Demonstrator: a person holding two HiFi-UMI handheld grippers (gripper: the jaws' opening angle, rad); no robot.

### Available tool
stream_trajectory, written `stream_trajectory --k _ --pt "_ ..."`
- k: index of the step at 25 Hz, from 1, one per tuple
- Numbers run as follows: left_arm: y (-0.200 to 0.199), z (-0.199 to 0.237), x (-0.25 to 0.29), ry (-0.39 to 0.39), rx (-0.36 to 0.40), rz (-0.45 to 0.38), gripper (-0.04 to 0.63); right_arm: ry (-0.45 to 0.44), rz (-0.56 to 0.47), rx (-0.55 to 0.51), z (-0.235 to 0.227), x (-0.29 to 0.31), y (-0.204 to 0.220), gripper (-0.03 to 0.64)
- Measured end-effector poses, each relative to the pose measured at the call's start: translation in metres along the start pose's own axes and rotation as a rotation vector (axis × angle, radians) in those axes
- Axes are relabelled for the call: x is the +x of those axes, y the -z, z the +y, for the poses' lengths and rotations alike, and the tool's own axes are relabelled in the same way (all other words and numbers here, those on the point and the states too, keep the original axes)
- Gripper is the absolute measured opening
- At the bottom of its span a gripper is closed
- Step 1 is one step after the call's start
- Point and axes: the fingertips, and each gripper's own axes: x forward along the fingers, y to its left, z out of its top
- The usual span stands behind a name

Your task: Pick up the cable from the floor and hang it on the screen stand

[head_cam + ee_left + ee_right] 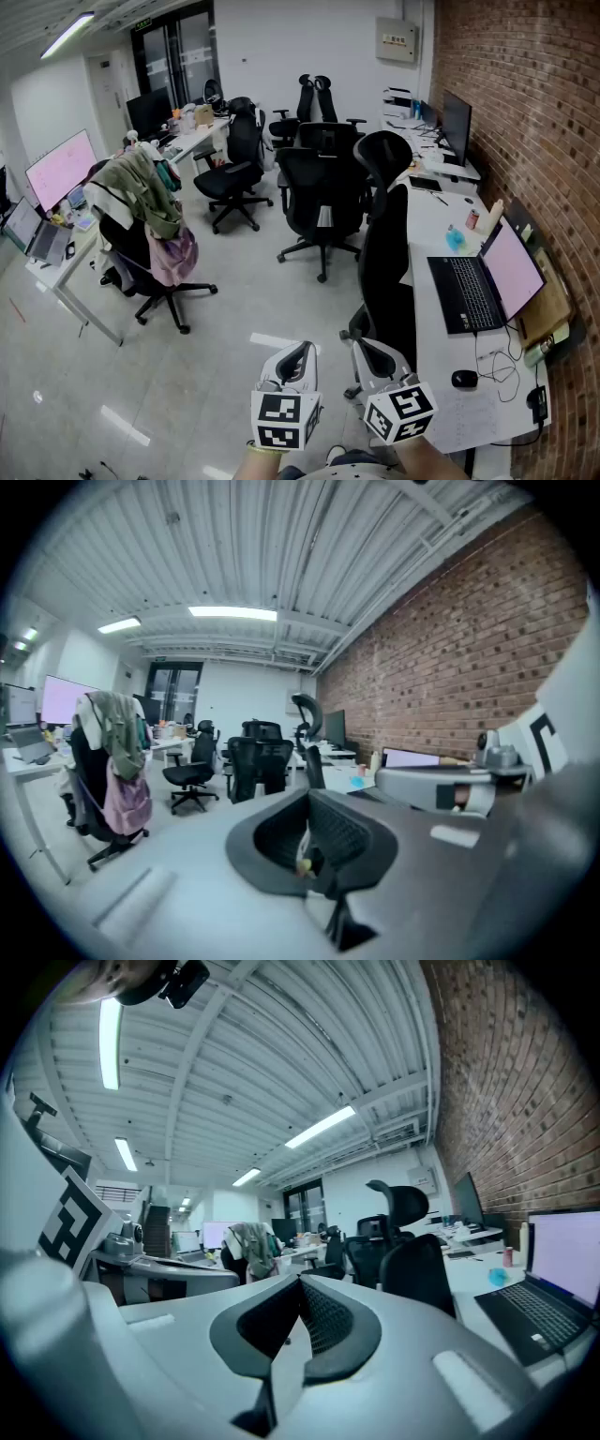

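Screen [61,169] far left on desk [58,274]; clothes-draped chair [141,234] just beside.

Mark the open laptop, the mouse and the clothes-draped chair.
open laptop [469,292], head view, on its keyboard.
mouse [464,379], head view, on its top.
clothes-draped chair [150,194], head view, on the green garment.

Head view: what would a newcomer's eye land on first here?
The left gripper and right gripper at the bottom edge, each with a black-and-white marker cube, jaws together and empty. Then the red brick wall down the right side, with an open laptop glowing pink on the white desk beside it. At left, an office chair heaped with clothes stands out.
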Motion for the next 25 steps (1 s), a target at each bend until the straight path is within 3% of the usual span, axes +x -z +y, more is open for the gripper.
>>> stream_trajectory --k 5,16,25 --pt "0.003 0.071 -0.059 -0.106 -0.022 -0.018 0.008 -0.109 0.005 -0.006 0.084 0.030 0.001 0.000" --pt "0.050 0.238 -0.264 -0.492 -0.121 -0.034 0.007 -0.493 0.053 -0.061 0.334 0.067 0.026 0.000" --pt "0.107 0.321 -0.432 -0.805 -0.224 -0.058 0.008 -0.831 0.109 -0.111 0.526 0.052 0.065 -0.001"
